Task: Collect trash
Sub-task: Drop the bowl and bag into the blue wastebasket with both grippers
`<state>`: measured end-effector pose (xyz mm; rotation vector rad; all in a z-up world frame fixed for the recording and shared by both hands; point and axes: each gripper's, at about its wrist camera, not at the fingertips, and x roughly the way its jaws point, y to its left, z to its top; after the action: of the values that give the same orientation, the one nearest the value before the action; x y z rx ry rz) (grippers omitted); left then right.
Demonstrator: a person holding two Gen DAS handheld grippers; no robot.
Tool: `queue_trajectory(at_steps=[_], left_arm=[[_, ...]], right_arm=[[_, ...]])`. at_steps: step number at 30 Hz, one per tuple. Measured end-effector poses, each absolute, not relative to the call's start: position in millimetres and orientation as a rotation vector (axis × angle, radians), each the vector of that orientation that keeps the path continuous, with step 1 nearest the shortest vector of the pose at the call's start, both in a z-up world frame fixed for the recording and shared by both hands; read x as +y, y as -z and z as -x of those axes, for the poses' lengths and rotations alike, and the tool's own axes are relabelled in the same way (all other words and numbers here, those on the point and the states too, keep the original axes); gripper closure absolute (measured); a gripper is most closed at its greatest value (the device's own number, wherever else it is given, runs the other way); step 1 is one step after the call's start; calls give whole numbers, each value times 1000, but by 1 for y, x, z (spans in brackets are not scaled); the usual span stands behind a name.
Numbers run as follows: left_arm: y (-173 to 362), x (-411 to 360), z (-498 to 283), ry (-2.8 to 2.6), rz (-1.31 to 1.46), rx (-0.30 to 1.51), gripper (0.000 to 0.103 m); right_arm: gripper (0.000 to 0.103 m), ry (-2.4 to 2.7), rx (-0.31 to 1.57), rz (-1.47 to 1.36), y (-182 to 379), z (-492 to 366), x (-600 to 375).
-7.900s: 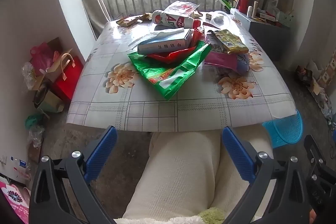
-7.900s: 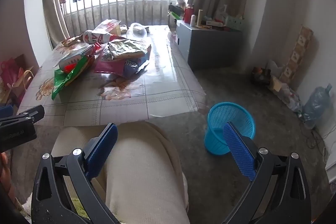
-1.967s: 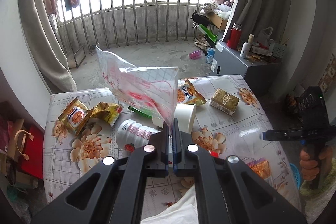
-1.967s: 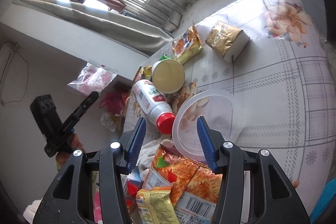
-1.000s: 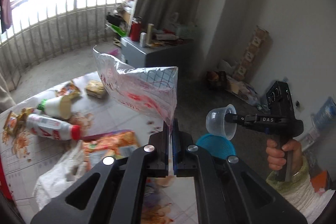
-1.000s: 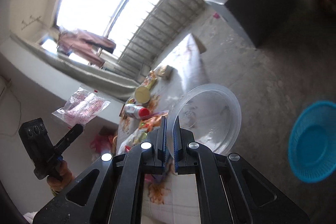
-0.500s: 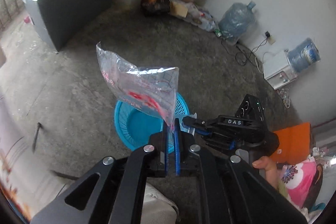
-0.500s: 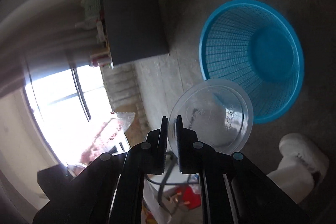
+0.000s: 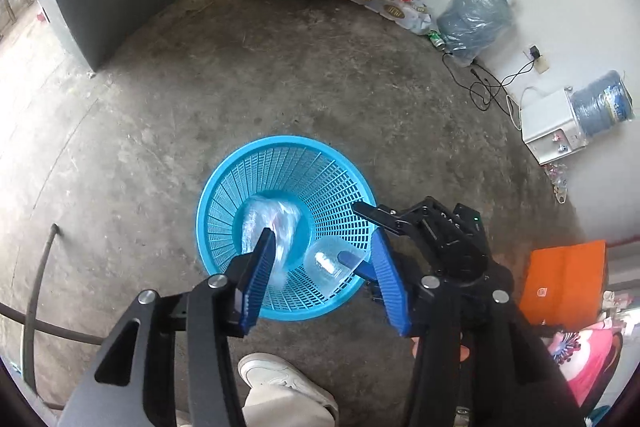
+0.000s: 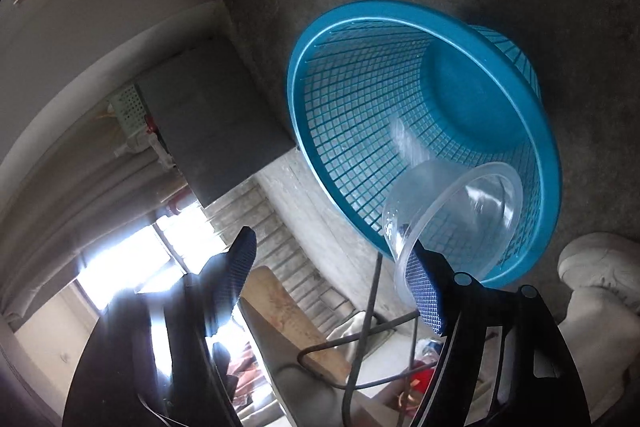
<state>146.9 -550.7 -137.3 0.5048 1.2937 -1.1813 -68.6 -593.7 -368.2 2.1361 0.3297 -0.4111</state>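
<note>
Left wrist view: left hand-held gripper (image 9: pixel 324 275) above blue mesh basket (image 9: pixel 224 187), jaws just parted, nothing clamped. Crumpled clear plastic bag (image 9: pixel 272 223), faint red print, blurred, inside basket near its bottom. Right hand-held gripper (image 9: pixel 362 237) at basket rim, jaws just spread; clear round plastic container (image 10: pixel 452 215) tipped over rim, touching one pad. Basket on bare concrete floor (image 9: pixel 160 107).

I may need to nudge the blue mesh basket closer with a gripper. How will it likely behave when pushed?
The blue mesh basket is thin open plastic lattice holding only a clear bag and clear cup, so probably light. It narrows toward its base, so a push at the rim may tip it. The rough concrete floor could make it catch rather than slide.
</note>
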Motion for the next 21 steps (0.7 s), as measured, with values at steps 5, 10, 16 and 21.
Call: queue_trajectory(at_steps=[5,10,16,21], left_arm=[[116,-535,-143,1196,-501,1214,47],[88,-504,-146,1191,-470,1190,45],[56,-465,-154,1166,-416,1124,41],[29,-433,-147,1170,-380,1093,41]], right_arm=[[21,381,442,-2079,368,55,-590],[21,399,572,-2031,373,56,-571],[21,392,638,-1911,358,58,-560],[21,413,667,-1808,336,73,-547]])
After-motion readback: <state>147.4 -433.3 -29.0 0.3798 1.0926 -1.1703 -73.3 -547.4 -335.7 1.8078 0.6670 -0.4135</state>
